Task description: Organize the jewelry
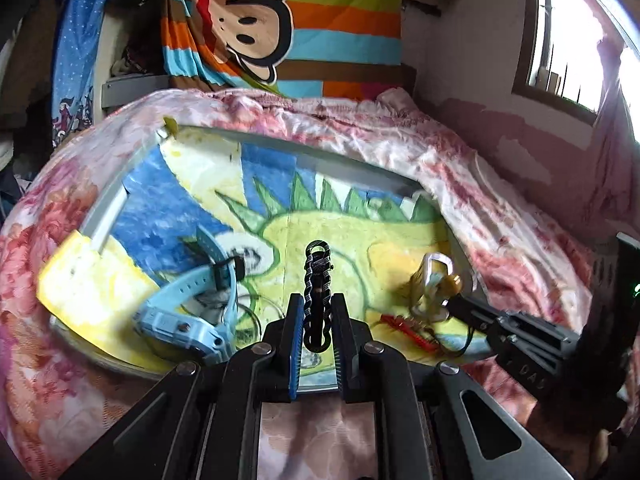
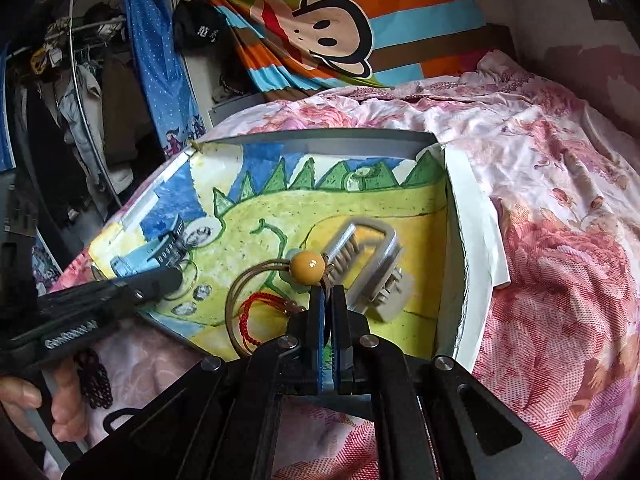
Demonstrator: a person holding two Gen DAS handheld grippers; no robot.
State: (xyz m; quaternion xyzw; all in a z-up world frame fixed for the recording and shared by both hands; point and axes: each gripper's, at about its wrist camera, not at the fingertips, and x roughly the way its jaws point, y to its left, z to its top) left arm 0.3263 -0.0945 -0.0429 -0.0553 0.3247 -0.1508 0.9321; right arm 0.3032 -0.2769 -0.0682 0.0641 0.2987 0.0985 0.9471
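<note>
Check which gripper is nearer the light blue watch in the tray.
Left. The left gripper, shut on a black chain bracelet, sits just beside the light blue watch. The right gripper works across the tray.

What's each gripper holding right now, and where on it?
Left gripper clamps the black chain bracelet at its lower end; right gripper pinches the brown cord just below its amber bead.

Tray (image 2: 340,138) far half, toward the back rim, lies bare: open approach there from above. Near half crowded: blue watch (image 1: 188,304) at left, black chain (image 1: 318,292) upright mid-front between left gripper (image 1: 317,312) fingers, metal clasp (image 2: 370,264) with amber bead (image 2: 307,266), cord loops (image 2: 240,308) and red cord (image 2: 256,316) at right, where right gripper (image 2: 328,300) sits. Only a narrow bare strip lies between chain and clasp; raised tray walls block low sideways entry.
</note>
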